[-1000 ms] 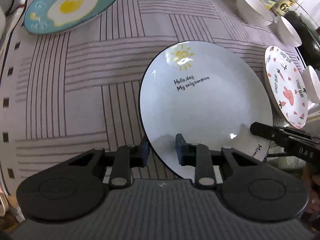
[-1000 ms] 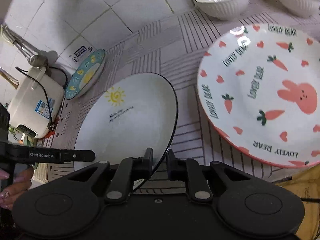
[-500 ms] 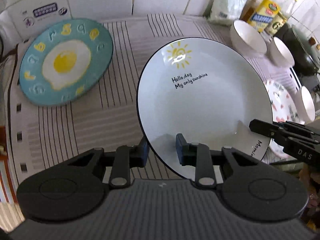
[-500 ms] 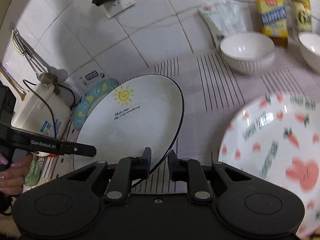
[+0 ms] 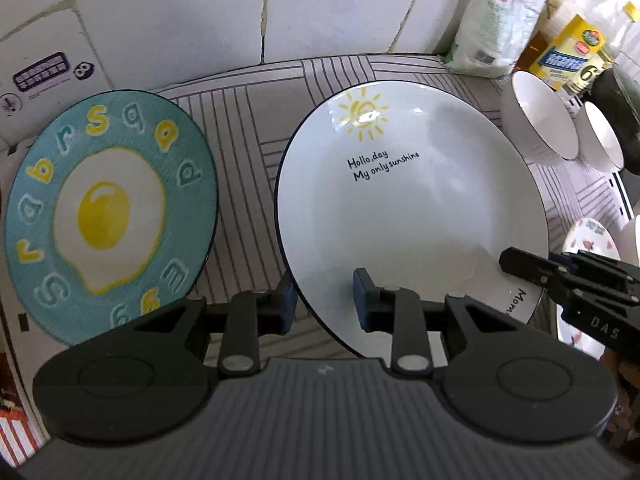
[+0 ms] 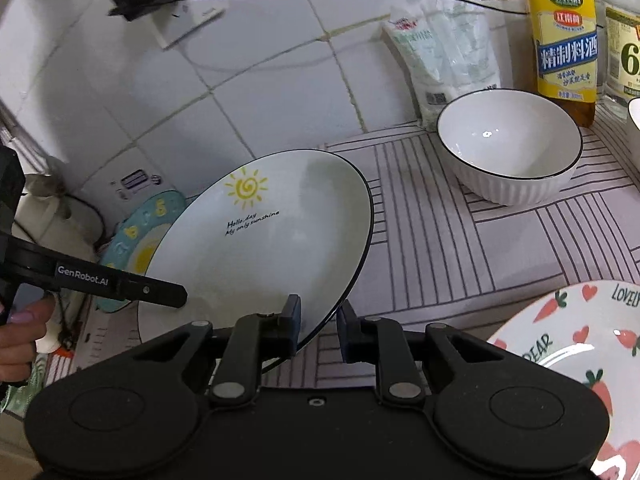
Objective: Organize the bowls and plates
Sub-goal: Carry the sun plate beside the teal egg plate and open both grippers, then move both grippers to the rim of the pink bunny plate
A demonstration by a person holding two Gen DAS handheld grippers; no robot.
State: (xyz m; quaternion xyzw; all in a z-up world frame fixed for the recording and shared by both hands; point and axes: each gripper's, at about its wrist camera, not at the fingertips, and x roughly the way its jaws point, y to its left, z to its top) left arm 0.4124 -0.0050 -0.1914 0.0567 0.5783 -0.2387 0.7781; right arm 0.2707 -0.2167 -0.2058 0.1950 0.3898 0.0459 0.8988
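A white plate with a yellow sun and black lettering [image 5: 408, 208] is held in the air by both grippers. My left gripper [image 5: 324, 306] is shut on its near left rim. My right gripper [image 6: 318, 324] is shut on its right rim; the plate also shows in the right wrist view [image 6: 260, 248]. A teal plate with a fried-egg picture [image 5: 108, 208] lies on the striped cloth to the left, partly behind the white plate in the right wrist view [image 6: 132, 248]. A rabbit-and-carrot plate [image 6: 568, 356] lies to the right.
White bowls [image 6: 508, 148] [image 5: 600, 136] stand at the back right on the striped cloth [image 6: 480, 248]. A salt bag [image 6: 448, 52] and sauce bottles [image 6: 566, 36] stand against the tiled wall. A white cooker stands at far left in the right wrist view.
Both grippers have lifted the white plate off the cloth and carried it left and back toward the teal plate. The rabbit plate has dropped away to the right.
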